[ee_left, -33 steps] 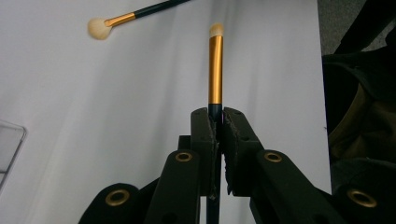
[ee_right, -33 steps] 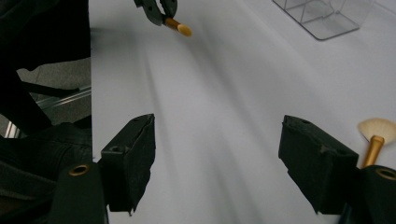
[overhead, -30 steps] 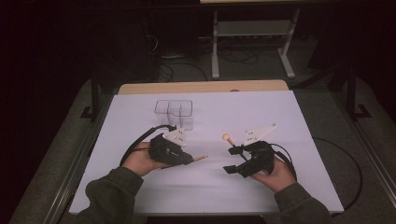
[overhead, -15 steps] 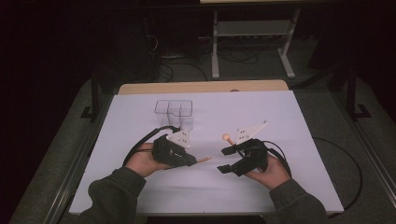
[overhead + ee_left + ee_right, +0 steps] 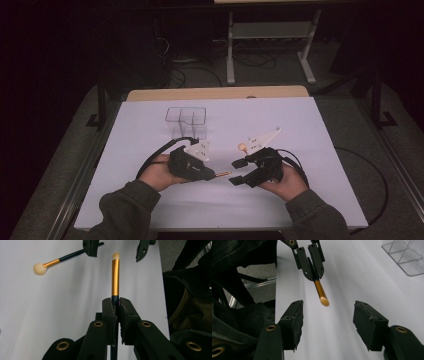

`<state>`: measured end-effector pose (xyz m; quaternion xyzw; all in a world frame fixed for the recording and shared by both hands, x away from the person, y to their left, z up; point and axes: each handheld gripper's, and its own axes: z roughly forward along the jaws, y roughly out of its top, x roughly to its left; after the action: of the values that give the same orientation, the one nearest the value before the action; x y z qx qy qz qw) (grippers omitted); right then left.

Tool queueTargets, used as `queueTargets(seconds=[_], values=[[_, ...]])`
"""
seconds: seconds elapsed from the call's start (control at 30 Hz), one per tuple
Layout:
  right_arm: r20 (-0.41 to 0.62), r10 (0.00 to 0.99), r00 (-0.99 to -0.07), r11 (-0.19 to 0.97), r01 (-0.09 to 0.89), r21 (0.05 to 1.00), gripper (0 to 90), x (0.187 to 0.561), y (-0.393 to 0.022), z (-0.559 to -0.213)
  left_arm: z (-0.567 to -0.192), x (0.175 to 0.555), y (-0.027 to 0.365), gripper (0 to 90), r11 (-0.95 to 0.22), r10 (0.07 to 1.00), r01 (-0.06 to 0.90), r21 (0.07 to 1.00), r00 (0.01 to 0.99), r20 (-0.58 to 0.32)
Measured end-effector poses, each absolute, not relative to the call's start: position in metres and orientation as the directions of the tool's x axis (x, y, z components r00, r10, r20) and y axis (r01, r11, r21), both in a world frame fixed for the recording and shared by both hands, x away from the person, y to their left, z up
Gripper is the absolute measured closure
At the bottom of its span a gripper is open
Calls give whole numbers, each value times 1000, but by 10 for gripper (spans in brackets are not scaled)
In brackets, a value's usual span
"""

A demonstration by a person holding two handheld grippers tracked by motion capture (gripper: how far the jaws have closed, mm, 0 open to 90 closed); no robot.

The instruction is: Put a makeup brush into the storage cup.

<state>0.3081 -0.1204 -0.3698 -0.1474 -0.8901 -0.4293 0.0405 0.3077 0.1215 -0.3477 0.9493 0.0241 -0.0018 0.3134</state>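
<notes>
We note the left gripper (image 5: 115, 305) clamped tight on the dark handle of a slim makeup brush (image 5: 115, 280), the jaws pressed together with only the thin stem between them. The brush sticks out level above the white table cover (image 5: 320, 150), near the front centre of the table, gold ferrule and small pale tip pointing right toward the right gripper (image 5: 328, 315). That gripper's jaws have just been closing but stand apart, partway open; the pale tip (image 5: 324, 301) hangs short of the gap and nothing lies between the pads yet. A second brush (image 5: 41, 267), with a fuller round head, lies flat on the cover beyond, just by the right gripper's far jaw. A clear divided organiser (image 5: 187, 120) stands farther back, left of centre, well apart from both hands. Our judgement on handling: the brush is very light, stiff along the handle and ferrule, soft only at the bristles. The lacquered handle and polished ferrule look slick and round, so it may roll or pivot in a loose pinch. We would take the second hold on the ferrule or the handle just behind it, never on the bristles, squarely across the axis, and only release the left hold once the right pads are seated.
</notes>
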Motion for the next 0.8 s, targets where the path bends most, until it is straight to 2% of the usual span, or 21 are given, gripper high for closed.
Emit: queueTargets(seconds=[0.8], values=[[220, 168, -961, 621, 276, 733, 712, 309, -118, -373, -350, 306, 104, 836, -807, -8, 5, 590, 1000, -19]])
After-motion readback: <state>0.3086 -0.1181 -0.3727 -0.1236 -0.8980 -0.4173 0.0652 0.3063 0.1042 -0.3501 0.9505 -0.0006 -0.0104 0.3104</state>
